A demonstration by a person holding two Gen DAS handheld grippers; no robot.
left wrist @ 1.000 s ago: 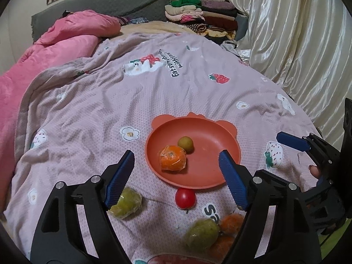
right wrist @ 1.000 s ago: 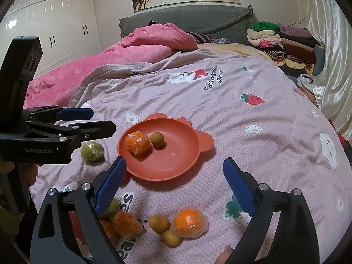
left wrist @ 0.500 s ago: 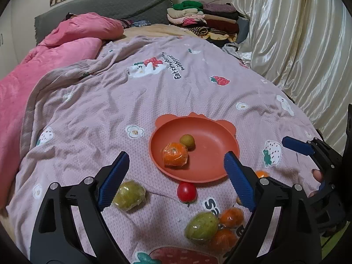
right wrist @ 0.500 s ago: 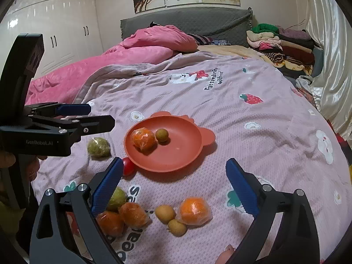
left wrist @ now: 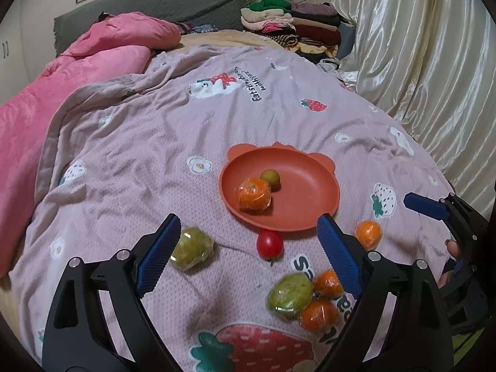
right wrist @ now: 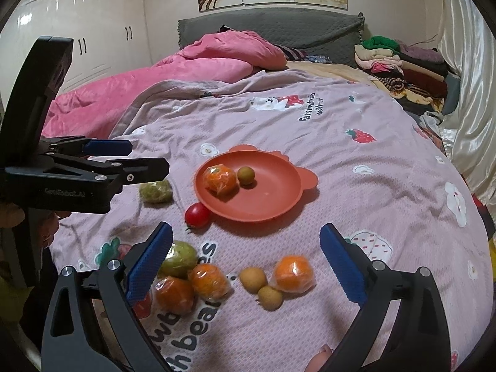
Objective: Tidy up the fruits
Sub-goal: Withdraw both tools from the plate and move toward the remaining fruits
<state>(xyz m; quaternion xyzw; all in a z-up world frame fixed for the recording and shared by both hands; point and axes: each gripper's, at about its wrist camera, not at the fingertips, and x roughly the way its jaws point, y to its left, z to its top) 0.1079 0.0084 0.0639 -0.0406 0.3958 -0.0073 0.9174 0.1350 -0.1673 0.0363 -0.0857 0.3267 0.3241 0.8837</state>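
Note:
An orange bear-eared plate (left wrist: 307, 195) (right wrist: 272, 195) lies on the pink bedspread and holds a wrapped orange (left wrist: 254, 194) (right wrist: 220, 179) and a small greenish fruit (left wrist: 269, 179) (right wrist: 245, 175). A red tomato (left wrist: 269, 244) (right wrist: 197, 214) touches the plate's near rim. A wrapped green fruit (left wrist: 192, 248) (right wrist: 155, 191) lies to its left. My left gripper (left wrist: 248, 219) hangs open above these, holding nothing. My right gripper (right wrist: 246, 227) has its jaws opening, empty, over a wrapped orange (right wrist: 293, 272), two small brown fruits (right wrist: 253, 279) and a green fruit with two oranges (right wrist: 207, 280).
A pink duvet (right wrist: 198, 68) is heaped at the far left of the bed. Folded clothes (left wrist: 291, 21) are stacked at the far right by a satin curtain (left wrist: 418, 62). A grey headboard (right wrist: 279, 28) and white wardrobe doors (right wrist: 93, 31) stand behind.
Both grippers have drawn back toward the near bed edge, so the plate sits farther off and more loose fruit shows below. The jaws of both stand wider apart.

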